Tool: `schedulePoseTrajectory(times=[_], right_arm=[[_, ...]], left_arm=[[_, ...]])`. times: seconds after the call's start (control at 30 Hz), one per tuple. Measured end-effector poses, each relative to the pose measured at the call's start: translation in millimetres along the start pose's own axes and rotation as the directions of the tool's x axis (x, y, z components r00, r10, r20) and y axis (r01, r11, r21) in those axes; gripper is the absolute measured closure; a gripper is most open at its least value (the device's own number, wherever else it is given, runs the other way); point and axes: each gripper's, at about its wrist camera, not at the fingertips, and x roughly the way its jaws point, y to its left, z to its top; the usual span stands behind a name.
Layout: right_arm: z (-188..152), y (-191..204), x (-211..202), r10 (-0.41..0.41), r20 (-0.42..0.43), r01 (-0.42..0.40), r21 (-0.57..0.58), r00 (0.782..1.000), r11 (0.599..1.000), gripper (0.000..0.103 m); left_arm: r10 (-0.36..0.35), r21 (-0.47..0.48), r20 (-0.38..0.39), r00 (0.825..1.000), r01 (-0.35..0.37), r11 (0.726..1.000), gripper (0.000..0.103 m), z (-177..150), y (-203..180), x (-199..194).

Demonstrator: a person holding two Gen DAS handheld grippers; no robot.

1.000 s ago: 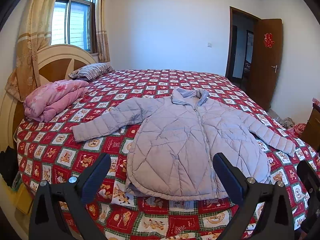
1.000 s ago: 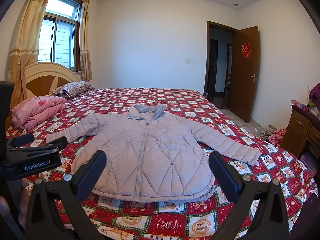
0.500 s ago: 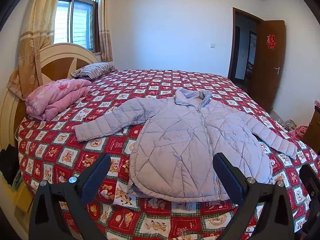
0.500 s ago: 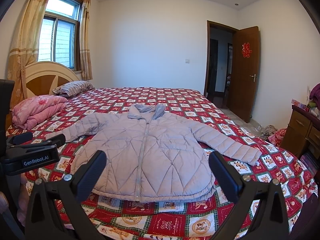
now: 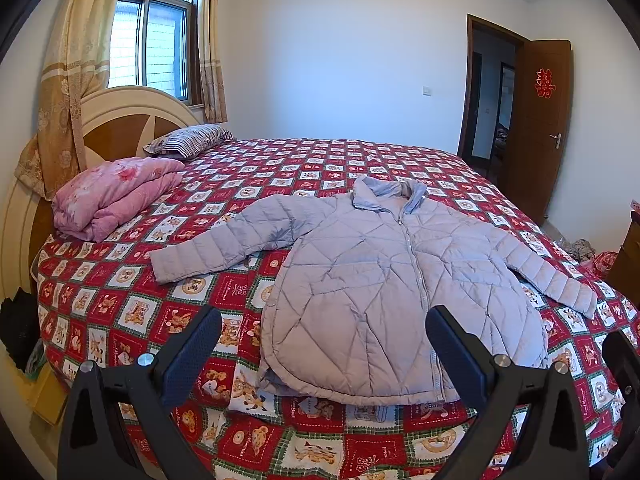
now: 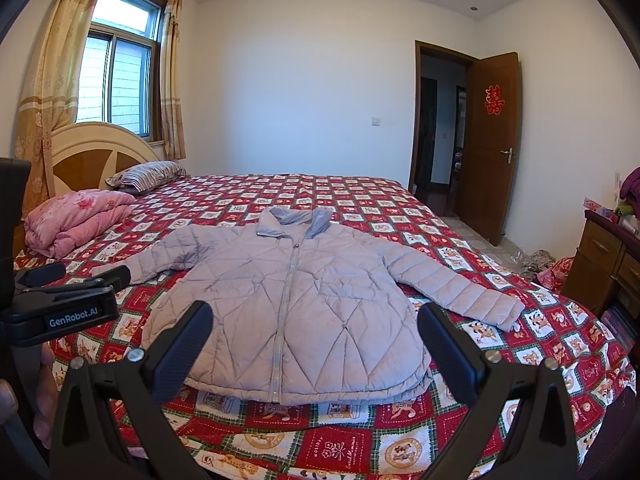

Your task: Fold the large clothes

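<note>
Holding both tools above the bed's near edge, you have your left gripper point(image 5: 322, 336) and right gripper point(image 6: 314, 330) spread wide, each gripping nothing; their fingers point(image 6: 182, 346) carry dark, fine-ribbed pads. Just beyond them lies the jacket point(image 6: 296, 304), pale lilac-grey, puffy, quilted in diagonal seams, zipped shut, collar towards the far edge, sleeves spread to either side. It rests flat on the bedspread point(image 6: 360, 204), red checks with cartoon bears. Your left tool's body point(image 6: 60, 312) reads "GenRobot.AI".
</note>
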Motion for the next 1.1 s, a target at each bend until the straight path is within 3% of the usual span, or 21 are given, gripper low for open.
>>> schedulePoseTrajectory(times=[1.1], right_arm=[[-3.7, 1.9, 2.3, 0.003, -0.004, -0.003, -0.001, 1.000, 1.000, 0.000]], left_arm=[[0.003, 0.000, -0.003, 1.000, -0.003, 1.000, 0.001, -2.8, -1.7, 2.5]])
